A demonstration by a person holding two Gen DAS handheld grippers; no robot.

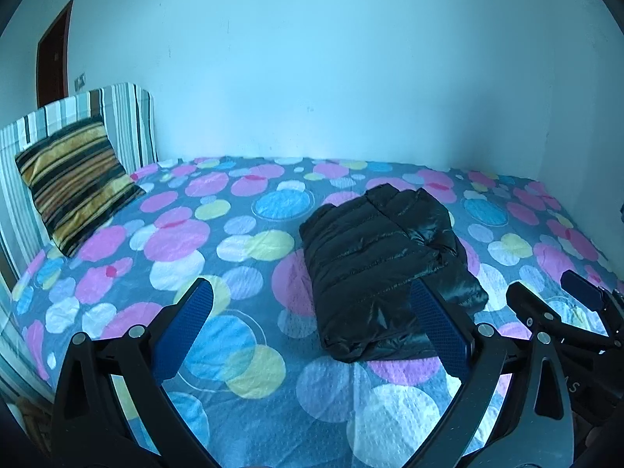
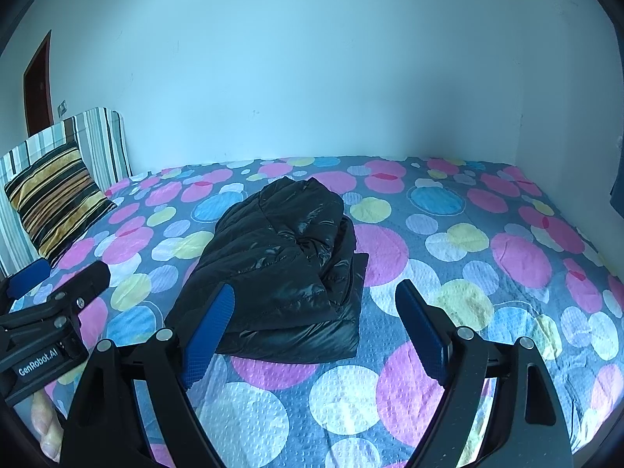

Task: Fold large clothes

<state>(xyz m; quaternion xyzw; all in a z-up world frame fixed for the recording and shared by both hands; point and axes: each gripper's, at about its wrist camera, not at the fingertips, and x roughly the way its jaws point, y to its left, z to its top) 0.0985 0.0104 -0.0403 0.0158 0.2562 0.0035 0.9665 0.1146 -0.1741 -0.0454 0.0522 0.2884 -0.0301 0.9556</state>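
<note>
- Left gripper (image 1: 312, 296): jaws spread wide, nothing between the blue pads (image 1: 438, 323), tilted downward.
- Right gripper (image 2: 314, 302): jaws likewise wide, empty, angled downward, just beside the left.

My left gripper (image 1: 312, 292): black plastic frame w/ two curved arms, each ending in a flat blue pad w/ fine grid texture. Round silver screws sit at the arm pivots, two per side. Triangular cut-outs in the outer struts. My right gripper (image 2: 314, 292): same build, black arms, blue textured pads, silver pivot screws, triangle slots. On the left gripper's side body, seen from the right cam, white lettering reads "GenRobot.AI". Just below that lettering, part of my hand (image 2: 46, 425) shows at the frame edge; no sleeve visible.
</note>
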